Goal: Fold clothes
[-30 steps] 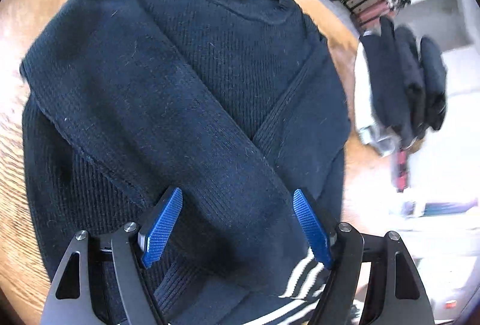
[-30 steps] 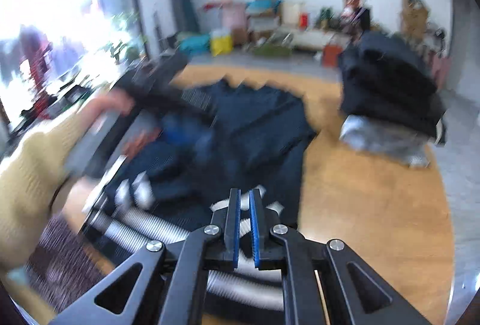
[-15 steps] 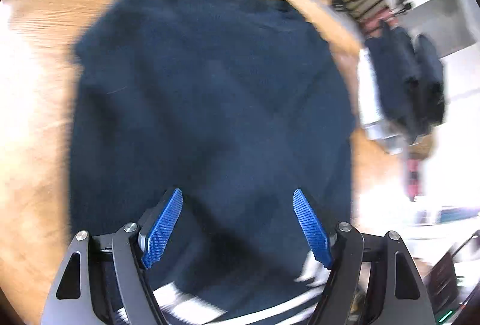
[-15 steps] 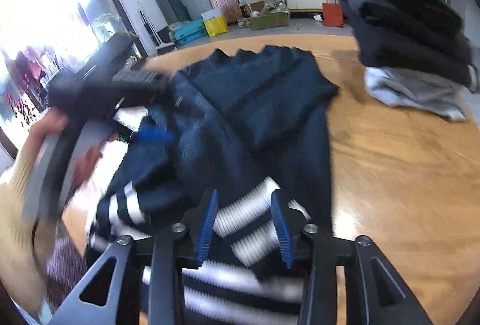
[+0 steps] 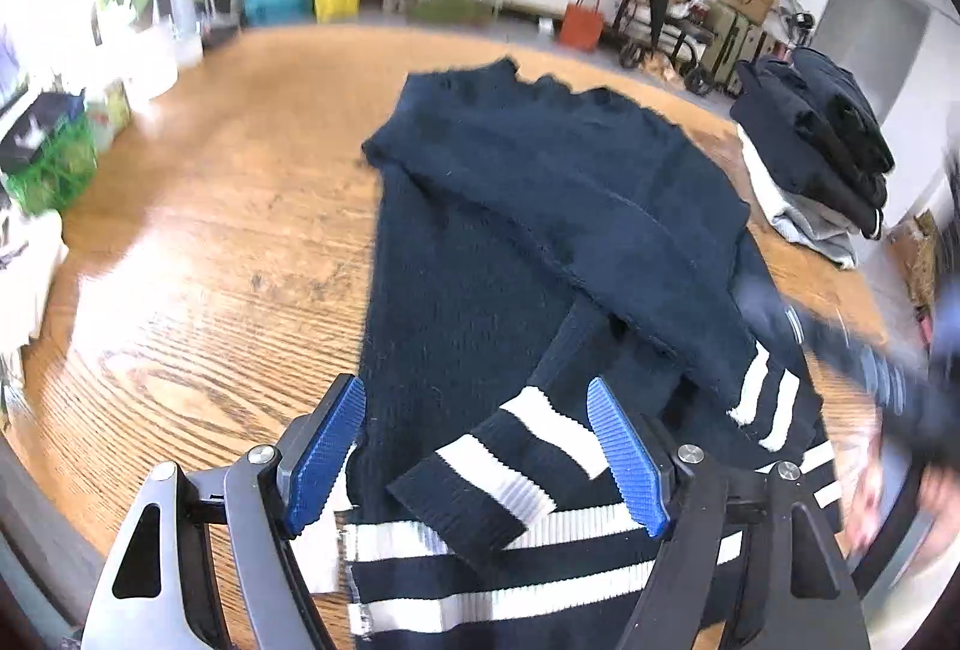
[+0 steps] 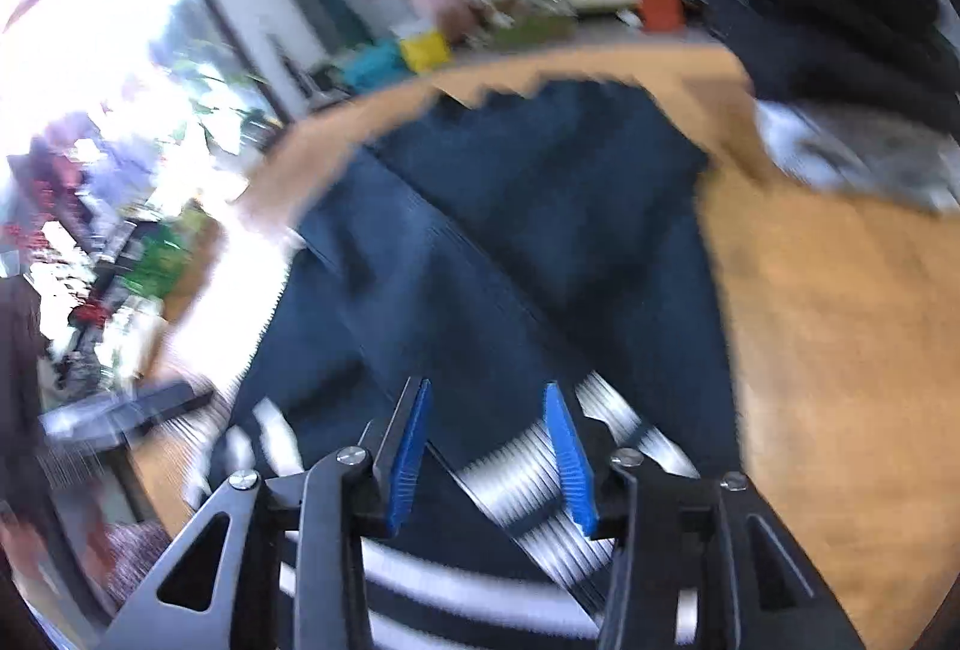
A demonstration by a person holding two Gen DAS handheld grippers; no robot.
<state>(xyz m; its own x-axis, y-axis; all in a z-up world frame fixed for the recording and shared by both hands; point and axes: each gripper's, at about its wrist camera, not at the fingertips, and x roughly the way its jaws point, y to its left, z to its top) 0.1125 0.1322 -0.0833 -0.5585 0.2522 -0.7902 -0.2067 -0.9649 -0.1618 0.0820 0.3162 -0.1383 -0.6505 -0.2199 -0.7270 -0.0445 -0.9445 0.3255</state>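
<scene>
Sweater (image 5: 540, 230) lies flat on the wooden surface (image 5: 210, 242), collar far, striped hem near. Left tool (image 5: 477, 461) and right tool (image 6: 489, 461) both hover wide and empty over the hem.

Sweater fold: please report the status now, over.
Left gripper open over striped cuff. Right gripper open above striped hem. Navy sweater flat, sleeves crossed. Folded pile beside it, apart.
</scene>
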